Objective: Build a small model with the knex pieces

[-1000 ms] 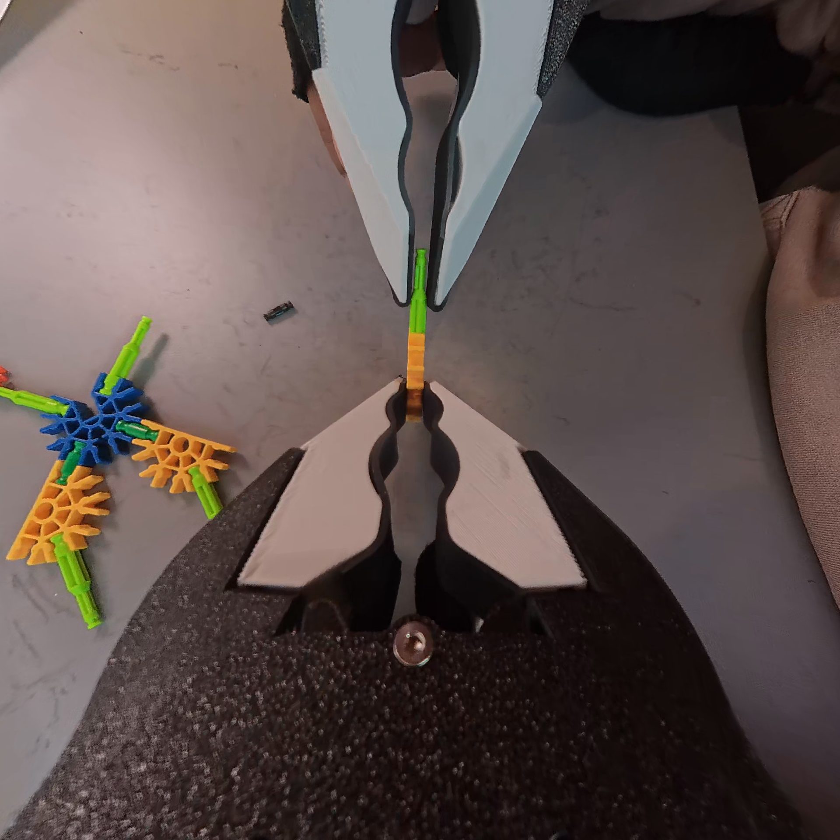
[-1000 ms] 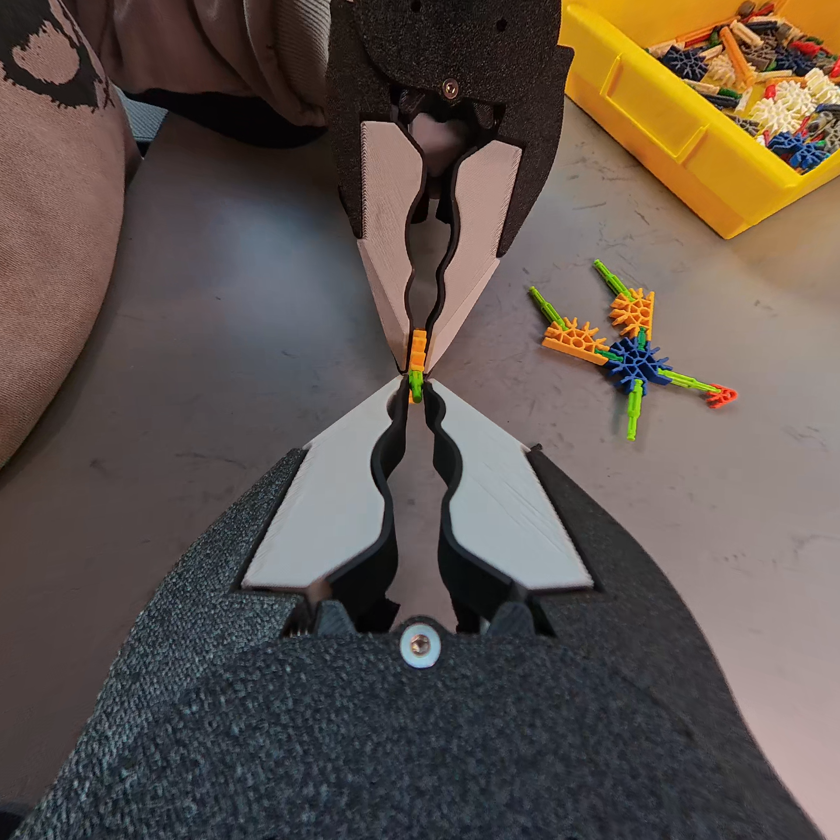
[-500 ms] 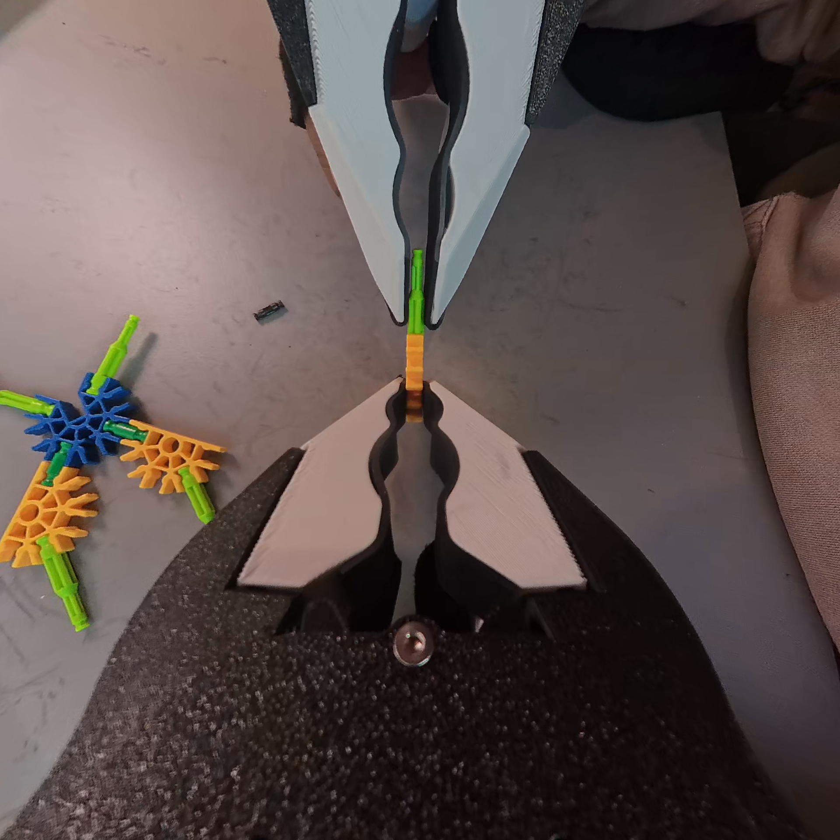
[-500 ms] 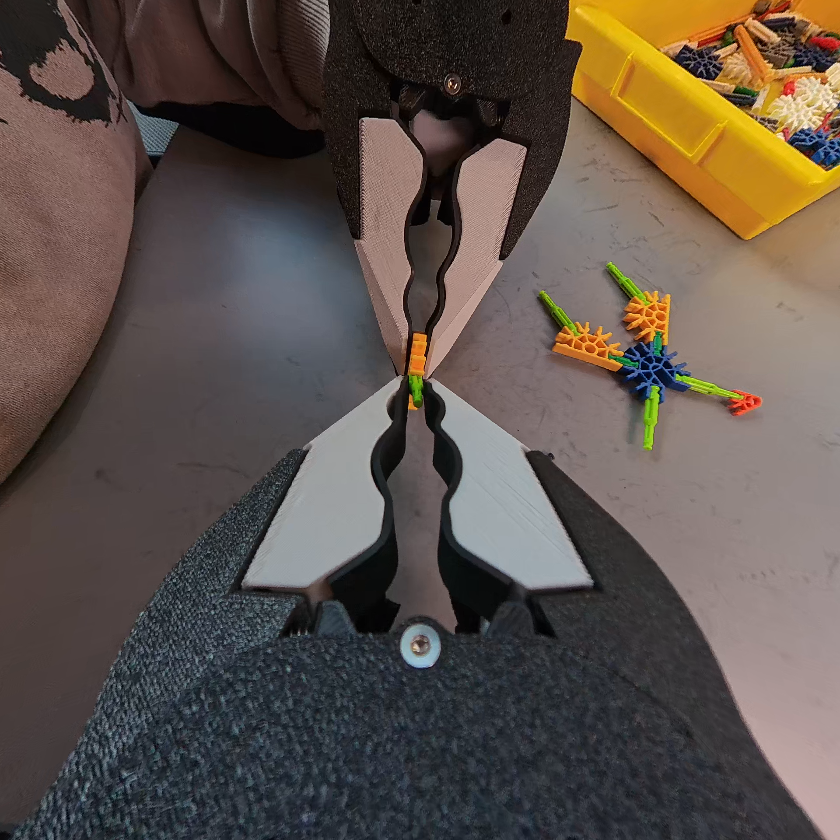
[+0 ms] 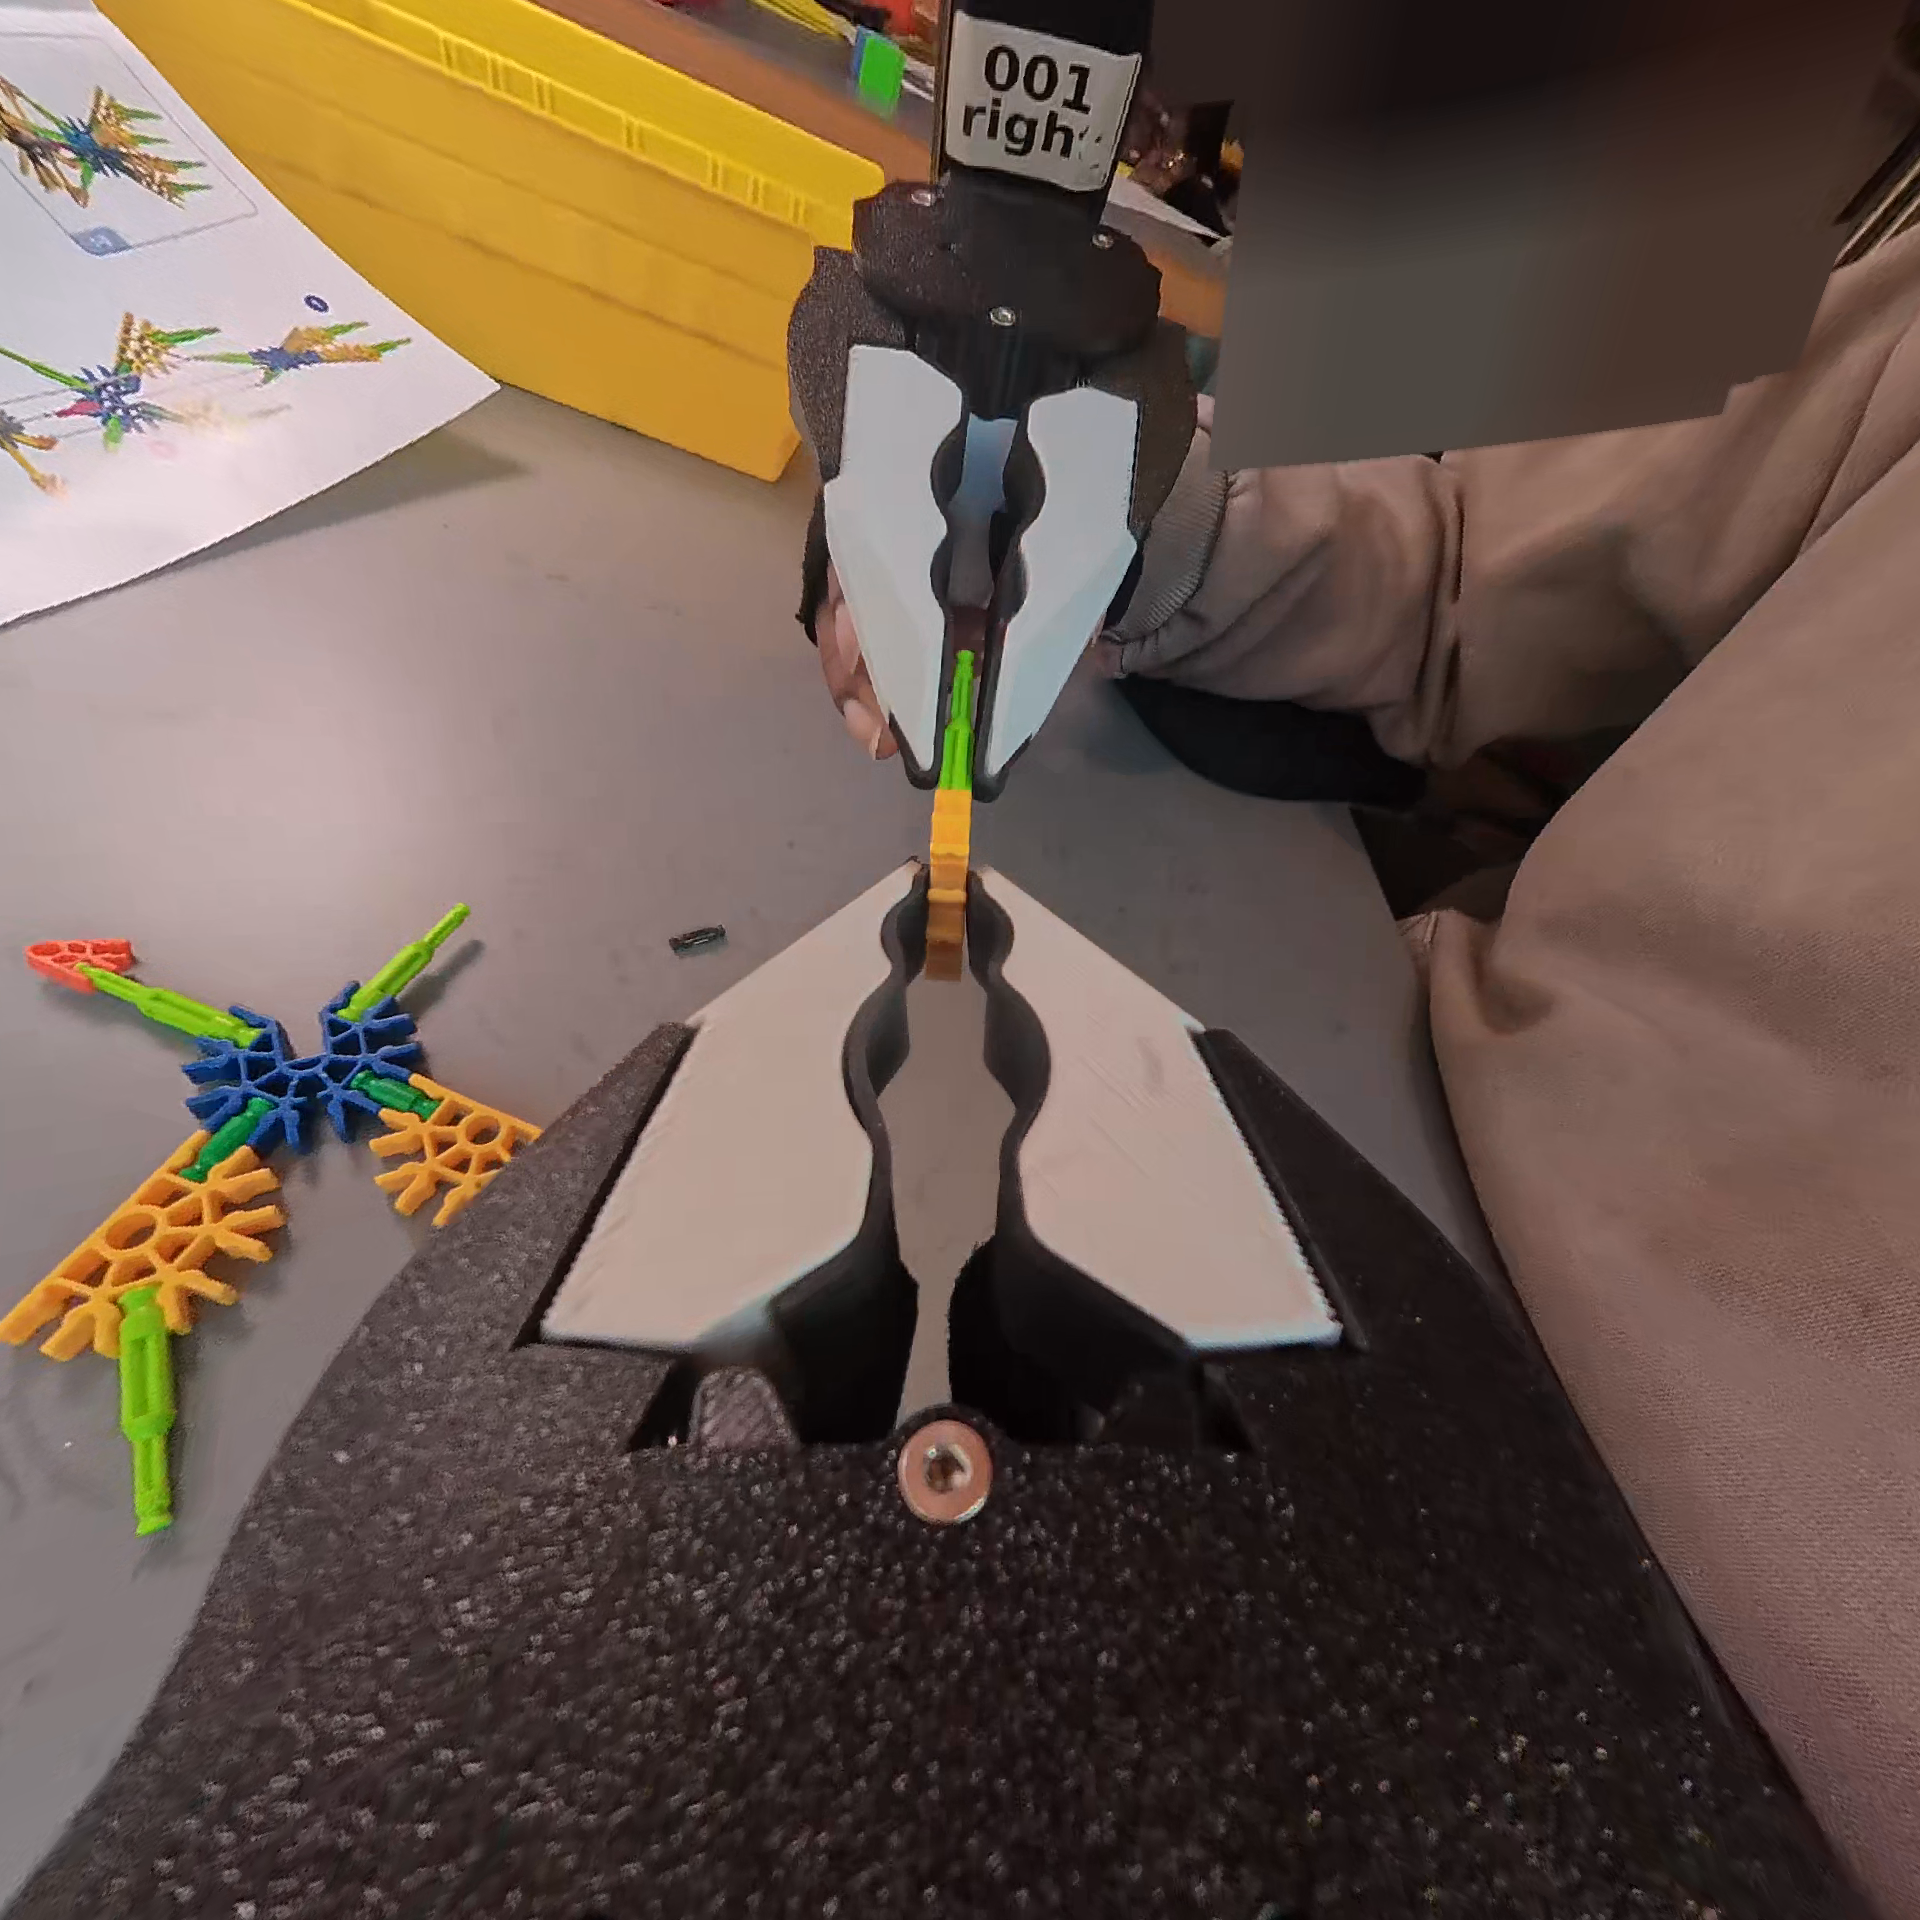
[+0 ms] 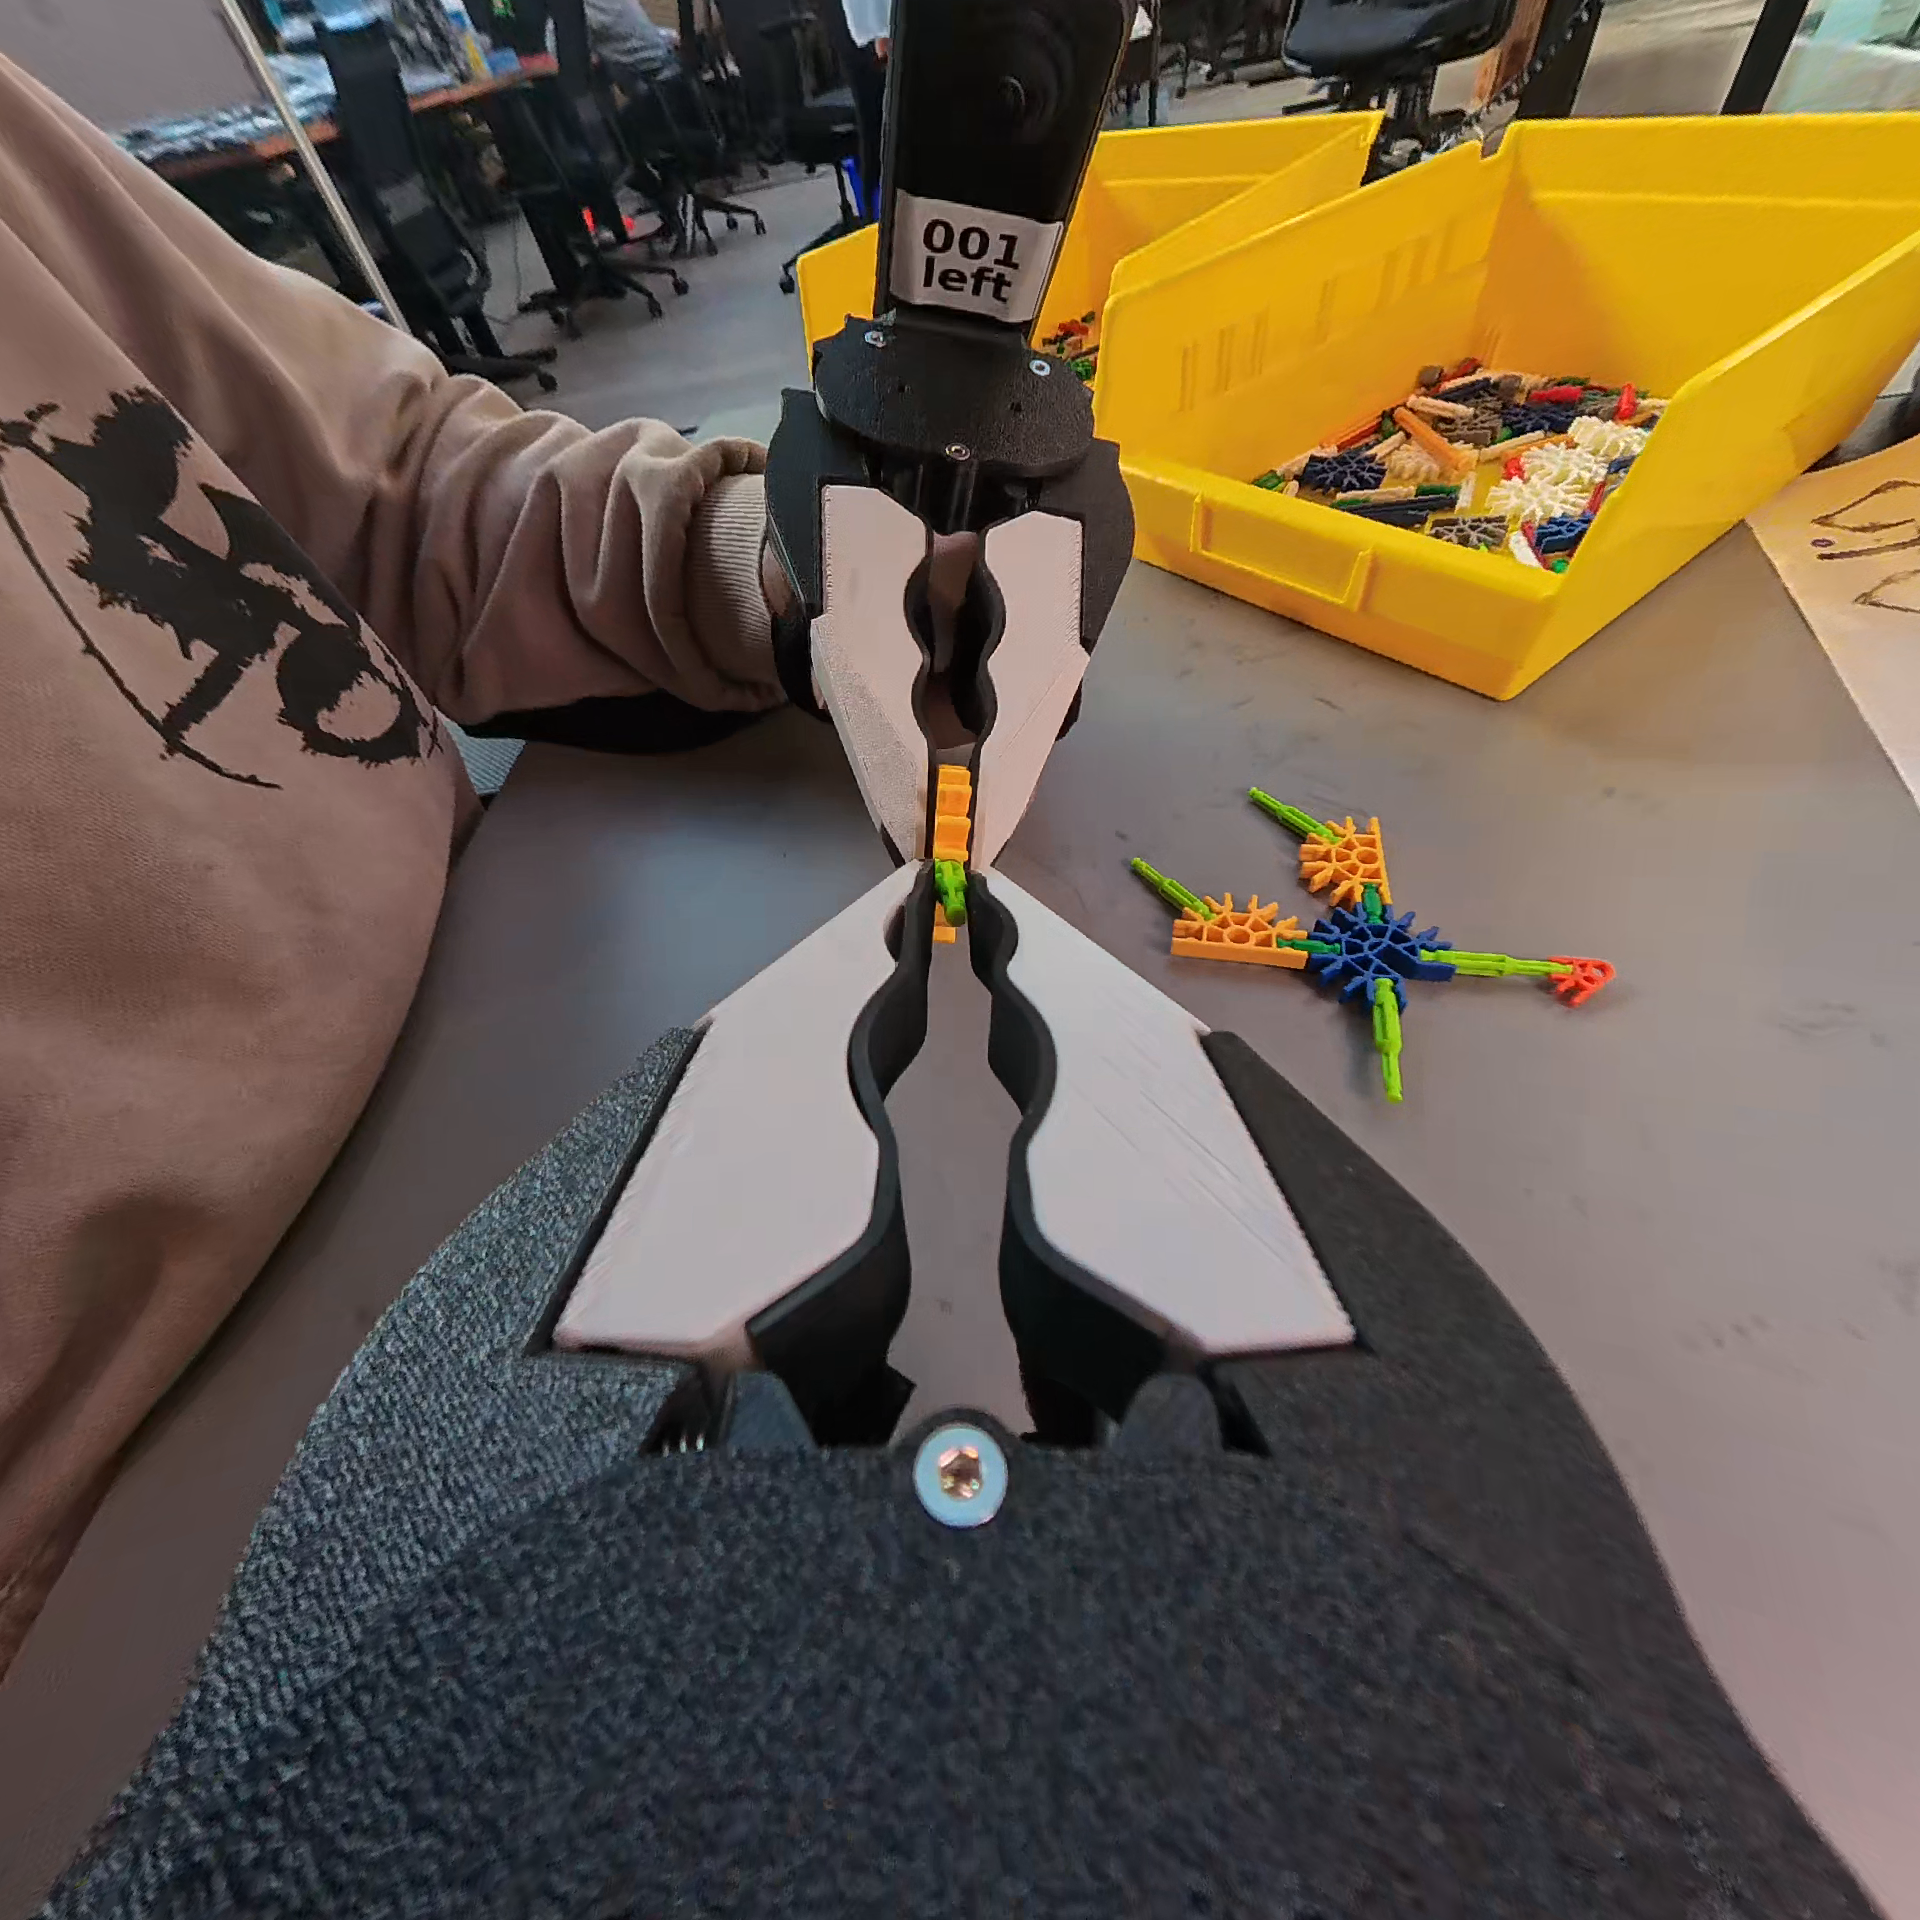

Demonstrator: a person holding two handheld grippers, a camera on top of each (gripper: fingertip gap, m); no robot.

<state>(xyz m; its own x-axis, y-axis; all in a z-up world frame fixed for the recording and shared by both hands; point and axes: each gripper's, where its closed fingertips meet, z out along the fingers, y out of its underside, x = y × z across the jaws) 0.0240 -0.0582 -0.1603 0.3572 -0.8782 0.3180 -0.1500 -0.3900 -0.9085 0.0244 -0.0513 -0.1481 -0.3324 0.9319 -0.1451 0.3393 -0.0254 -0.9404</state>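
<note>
Grey table [image 5: 436, 727], items listed left to right as the left wrist view shows them. Printed instruction sheet [image 5: 156, 343] at far left, lying flat. Assembled toy piece [image 5: 270, 1091] near it: blue hub with green rods, orange fan connectors and a red tip, resting on the table, well apart from both tools. Yellow bin [image 5: 582, 229] behind, by the sheet. Small dark fragment [image 5: 696, 938] on the table, just left of the tools. Left gripper [image 5: 945, 894]: jaws closed on the orange connector [image 5: 948, 862], held edge-on above the table. Right gripper [image 5: 954, 774], facing it tip to tip: jaws closed on the green rod [image 5: 958, 727], whose end meets the connector. Tan sleeve [image 5: 1403, 592] at right.
</note>
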